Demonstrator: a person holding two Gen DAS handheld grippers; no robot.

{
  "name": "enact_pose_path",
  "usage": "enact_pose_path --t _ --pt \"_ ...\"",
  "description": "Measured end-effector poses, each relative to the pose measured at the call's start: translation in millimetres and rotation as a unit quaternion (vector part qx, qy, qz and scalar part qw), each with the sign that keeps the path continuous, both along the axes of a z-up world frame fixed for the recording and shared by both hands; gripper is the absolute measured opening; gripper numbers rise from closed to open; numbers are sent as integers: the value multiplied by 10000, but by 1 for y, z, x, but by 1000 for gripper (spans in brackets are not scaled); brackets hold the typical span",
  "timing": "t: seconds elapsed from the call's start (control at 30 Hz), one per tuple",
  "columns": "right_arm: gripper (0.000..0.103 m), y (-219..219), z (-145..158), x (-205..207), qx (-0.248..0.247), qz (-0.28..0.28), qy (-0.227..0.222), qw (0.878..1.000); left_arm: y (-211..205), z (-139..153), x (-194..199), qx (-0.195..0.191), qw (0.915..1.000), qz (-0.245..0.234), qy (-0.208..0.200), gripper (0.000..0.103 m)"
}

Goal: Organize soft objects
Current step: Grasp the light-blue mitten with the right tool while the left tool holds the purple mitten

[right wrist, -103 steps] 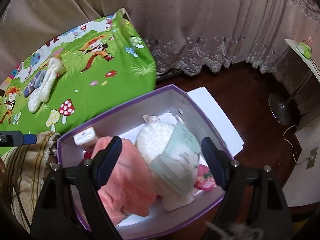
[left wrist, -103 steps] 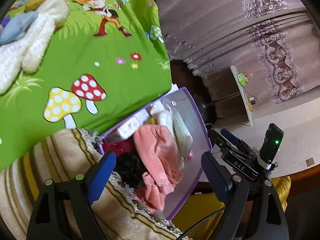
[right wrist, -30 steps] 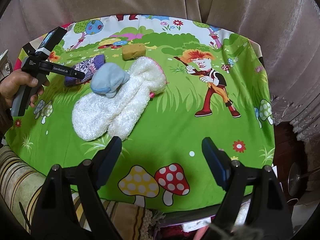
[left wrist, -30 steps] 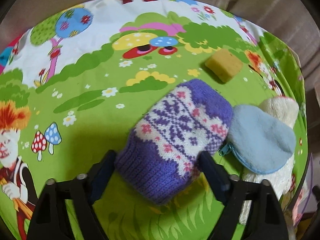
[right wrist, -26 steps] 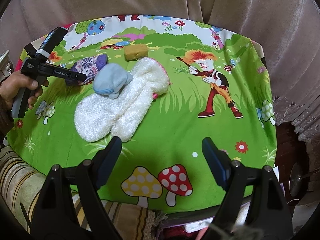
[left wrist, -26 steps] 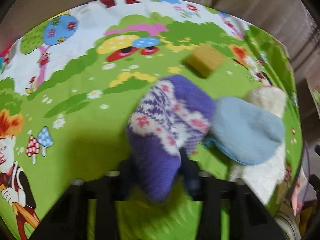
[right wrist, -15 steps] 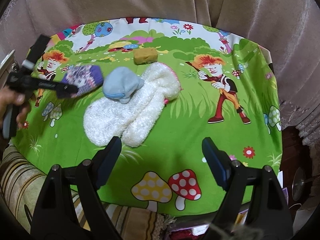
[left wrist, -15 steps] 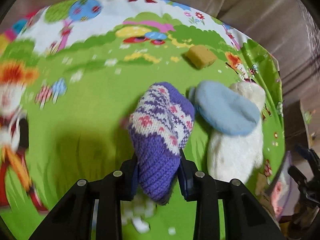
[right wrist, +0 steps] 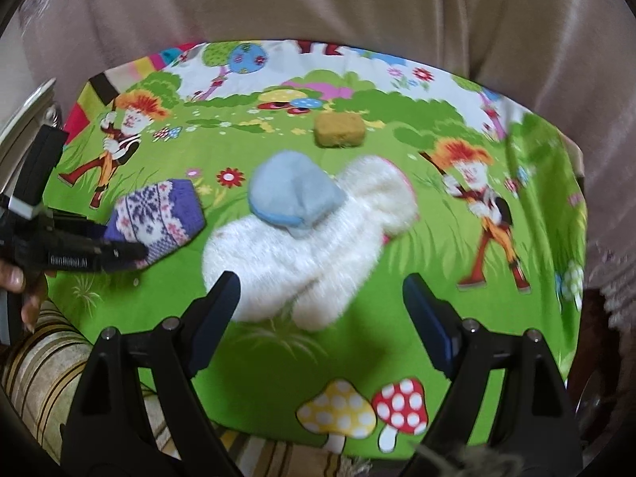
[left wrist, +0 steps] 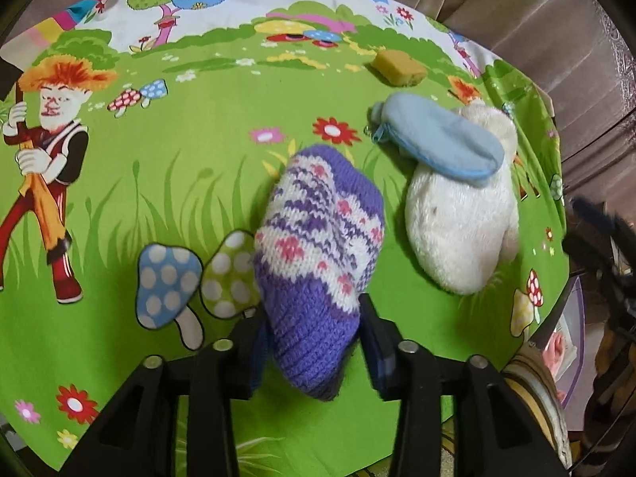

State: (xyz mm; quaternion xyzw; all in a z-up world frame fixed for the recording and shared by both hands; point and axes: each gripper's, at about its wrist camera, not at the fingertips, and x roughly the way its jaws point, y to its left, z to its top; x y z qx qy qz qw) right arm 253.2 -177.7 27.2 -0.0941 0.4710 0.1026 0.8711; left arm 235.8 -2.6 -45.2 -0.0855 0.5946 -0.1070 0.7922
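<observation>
Left gripper (left wrist: 312,344) clamps the purple knitted mitten (left wrist: 318,254); right gripper (right wrist: 318,310) is spread wide and grips nothing.

The mitten sticks out forward from between the left fingers, its cuff squeezed, over the green cartoon cloth (left wrist: 198,183). Ahead and to the right of that gripper lies the white fluffy item (left wrist: 461,230) with the light blue pouch (left wrist: 437,143) resting on it (zip end visible); a yellow sponge (left wrist: 399,67) sits farther ahead. The fluffy item's near end lies just ahead of the right gripper's left finger.
</observation>
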Motion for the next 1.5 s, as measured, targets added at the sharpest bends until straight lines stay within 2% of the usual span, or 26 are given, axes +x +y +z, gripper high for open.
enact_pose_path --t 0.1,0.27,0.4,0.53,0.7,0.87,0.93,0.97,1.03,1.07,1.1,1.13,1.2,1.23,1.33,1.5 --pt "89 12 -8 20 -200 229 139 9994 -1 -2 -3 127 9999 51 -29 66" --pt "90 38 -29 55 -727 737 377 9939 -1 1 -8 282 9994 36 -190 77" --pt "90 55 -46 80 -1087 1029 539 9873 -2 6 -7 628 9971 -78 -433 85" --pt "90 66 -66 100 -1370 1124 735 9814 4 8 -6 582 9972 -42 -460 86" --pt "90 69 -71 116 -1221 1079 854 9829 0 11 -8 494 9973 -130 -530 86" --pt "89 69 -80 125 -1158 1053 920 9834 -7 6 -4 577 9964 -233 -569 88" --pt "75 71 -80 124 -1115 1094 892 9837 -5 2 -1 583 9966 -195 -544 88" --pt "72 72 -80 123 -1078 1120 898 9838 -5 1 0 580 9966 -199 -544 88" --pt "56 72 -78 121 -993 1128 865 9849 -6 -1 2 573 9966 -230 -552 87" --pt "53 71 -77 120 -937 1124 861 9855 -7 -3 4 607 9964 -264 -538 87" --pt "49 71 -75 120 -910 1118 835 9860 -9 -6 5 663 9959 -326 -527 79" --pt "46 71 -73 119 -887 1115 803 9865 -9 -8 6 696 9957 -348 -505 66" --pt "41 70 -68 117 -780 1112 756 9878 -7 -9 6 654 9959 -358 -519 57" --pt "39 69 -66 116 -732 1117 736 9883 -7 -8 6 611 9960 -369 -528 49" --pt "34 65 -60 111 -533 1118 706 9898 -8 -6 5 565 9960 -430 -551 40" --pt "31 58 -48 102 -171 1051 664 9921 -8 0 1 376 9967 -437 -570 35"
